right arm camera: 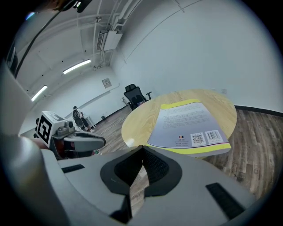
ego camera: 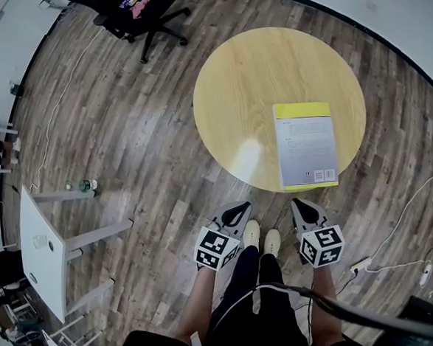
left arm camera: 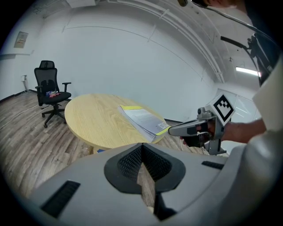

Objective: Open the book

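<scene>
A closed book [ego camera: 305, 146] with a grey cover and yellow edges lies flat on the round wooden table [ego camera: 254, 77], at its right near edge. It overhangs the rim slightly in the right gripper view, book [right arm camera: 190, 123]. My left gripper [ego camera: 241, 206] and right gripper [ego camera: 299, 202] hang low in front of the table, above the floor by the person's shoes, short of the book. Each has its jaws together with nothing between them. In the left gripper view the book [left arm camera: 143, 119] lies ahead and the right gripper [left arm camera: 177, 129] points at its corner.
A black office chair [ego camera: 142, 11] stands beyond the table to the left. A white desk [ego camera: 41, 251] sits at the left on the wood floor. Cables and a power strip [ego camera: 362, 264] lie on the floor at the right. A person [right arm camera: 77, 115] stands far off.
</scene>
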